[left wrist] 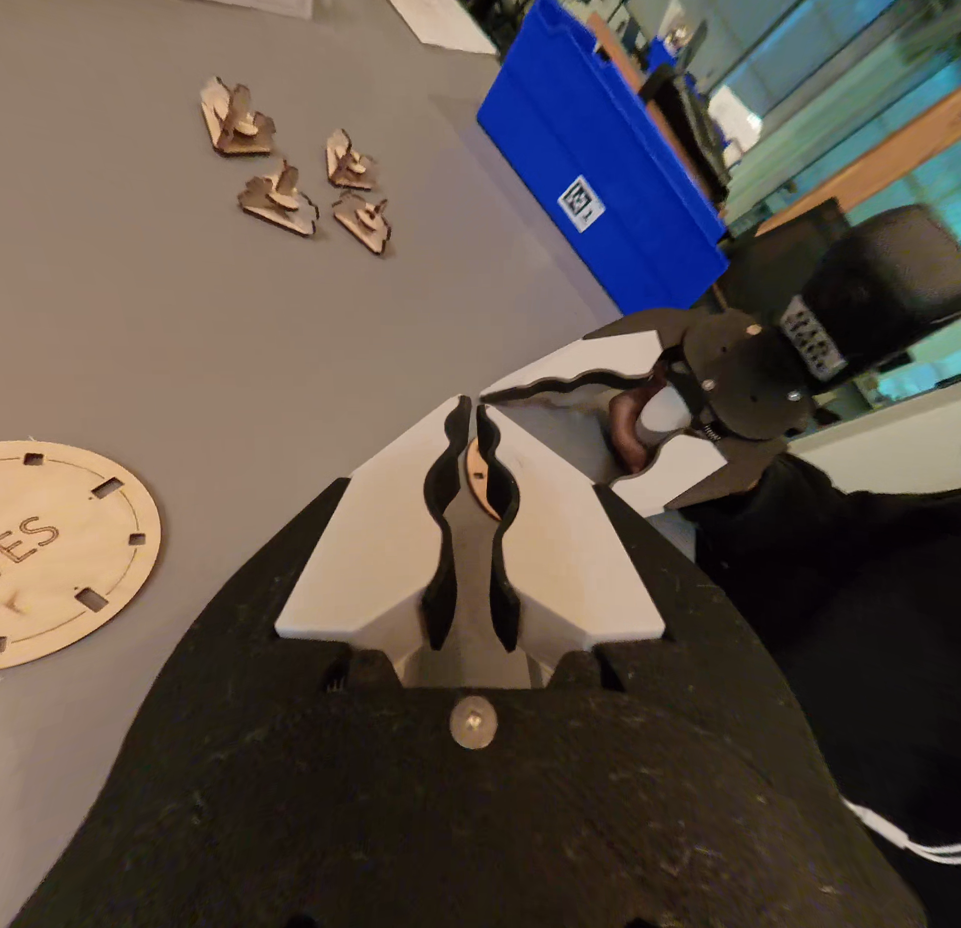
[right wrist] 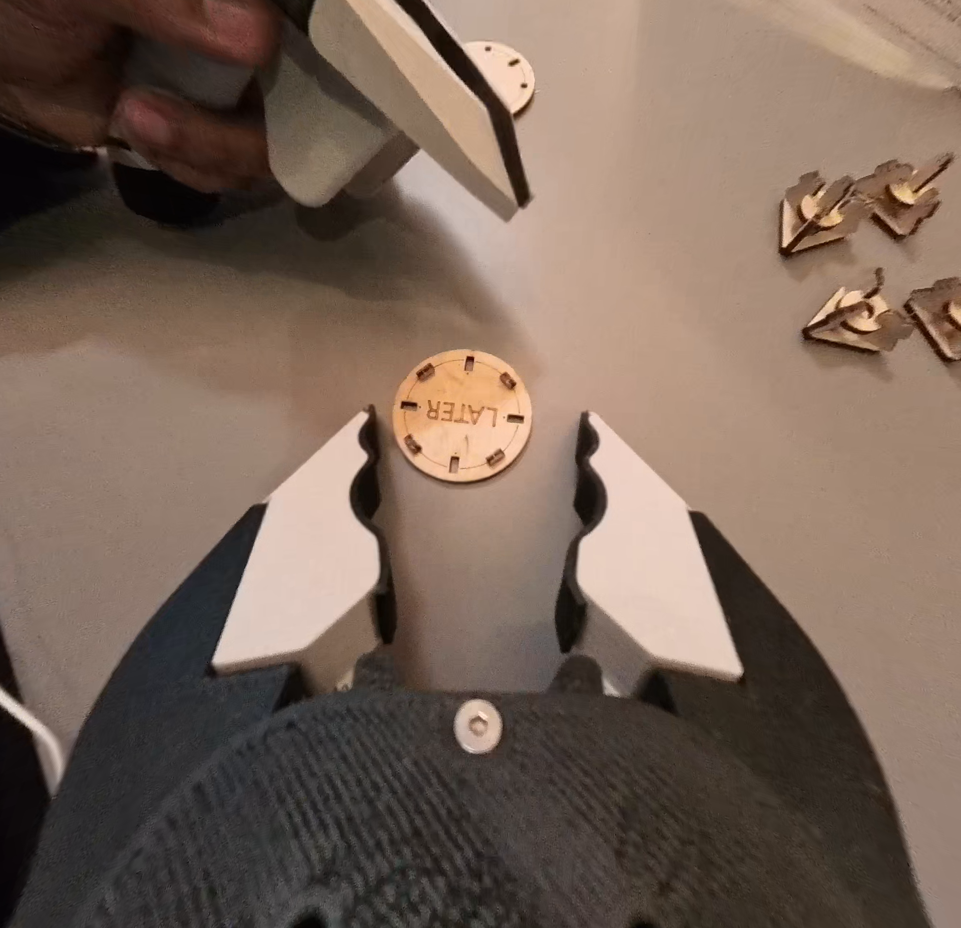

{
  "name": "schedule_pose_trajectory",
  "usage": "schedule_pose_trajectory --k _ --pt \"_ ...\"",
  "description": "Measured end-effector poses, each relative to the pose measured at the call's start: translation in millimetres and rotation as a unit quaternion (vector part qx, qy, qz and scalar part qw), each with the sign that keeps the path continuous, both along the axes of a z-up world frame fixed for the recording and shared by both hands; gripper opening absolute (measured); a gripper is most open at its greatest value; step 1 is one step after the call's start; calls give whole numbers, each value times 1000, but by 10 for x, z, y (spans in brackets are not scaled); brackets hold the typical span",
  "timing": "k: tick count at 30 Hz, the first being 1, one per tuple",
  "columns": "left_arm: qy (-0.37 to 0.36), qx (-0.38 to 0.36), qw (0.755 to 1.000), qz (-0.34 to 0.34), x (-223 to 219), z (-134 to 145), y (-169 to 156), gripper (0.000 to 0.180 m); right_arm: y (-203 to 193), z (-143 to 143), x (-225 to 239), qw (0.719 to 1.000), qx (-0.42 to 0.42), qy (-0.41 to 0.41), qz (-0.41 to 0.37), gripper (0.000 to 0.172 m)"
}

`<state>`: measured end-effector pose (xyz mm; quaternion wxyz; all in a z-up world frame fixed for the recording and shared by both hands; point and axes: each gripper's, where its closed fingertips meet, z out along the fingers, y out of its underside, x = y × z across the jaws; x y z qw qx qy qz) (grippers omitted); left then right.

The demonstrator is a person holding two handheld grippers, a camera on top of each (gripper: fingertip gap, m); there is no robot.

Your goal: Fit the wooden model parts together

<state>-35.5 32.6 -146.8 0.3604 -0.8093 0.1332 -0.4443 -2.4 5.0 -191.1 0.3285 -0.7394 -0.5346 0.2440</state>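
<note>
My right gripper [right wrist: 476, 414] is spread wide over the wooden disc [right wrist: 462, 417], not touching; left gripper [left wrist: 469, 409] is closed, nothing in it. Next: probably lower & pinch.

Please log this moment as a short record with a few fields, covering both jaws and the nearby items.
Surface: grey table
Left gripper: jaws shut, nothing held, above the table
Right gripper: jaws wide open, nothing held
Nearest to right gripper: round slotted wooden disc, flat on the table, touching neither finger
Second disc
Also there: four small wooden assemblies; blue bin
</note>
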Motion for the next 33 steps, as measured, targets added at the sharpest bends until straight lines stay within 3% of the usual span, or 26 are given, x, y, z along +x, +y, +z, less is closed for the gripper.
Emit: schedule_pose_trajectory --k 1,2,9,13,15,19,24,28,30,33 --pt "16 1 1000 -1 3 -41 -2 2 5 -3 -6 1000 9 -4 2 70" --pt "27 2 1000 -2 7 -67 -4 2 -15 6 -21 1000 8 -1 10 53" --pt "11 -4 1000 -6 26 -55 -18 10 66 70 -19 999 36 9 -1 52" --pt "-61 -14 998 -7 60 106 -21 43 210 376 11 987 141 67 -31 52" --pt "-110 -12 993 -31 126 249 -86 48 236 477 24 979 185 76 -37 52" --pt "-77 10 995 -60 254 225 -176 38 223 728 16 956 270 107 -43 52" --pt "-53 63 995 -64 349 302 -209 5 188 852 21 933 341 106 -44 52" --pt "-45 96 992 -68 345 371 -227 0 186 888 15 924 362 116 -46 52" --pt "-27 115 991 -59 313 371 -200 0 189 920 29 924 352 143 -49 45" --pt "23 151 987 -43 258 338 -156 0 185 1031 91 922 327 199 -49 49"
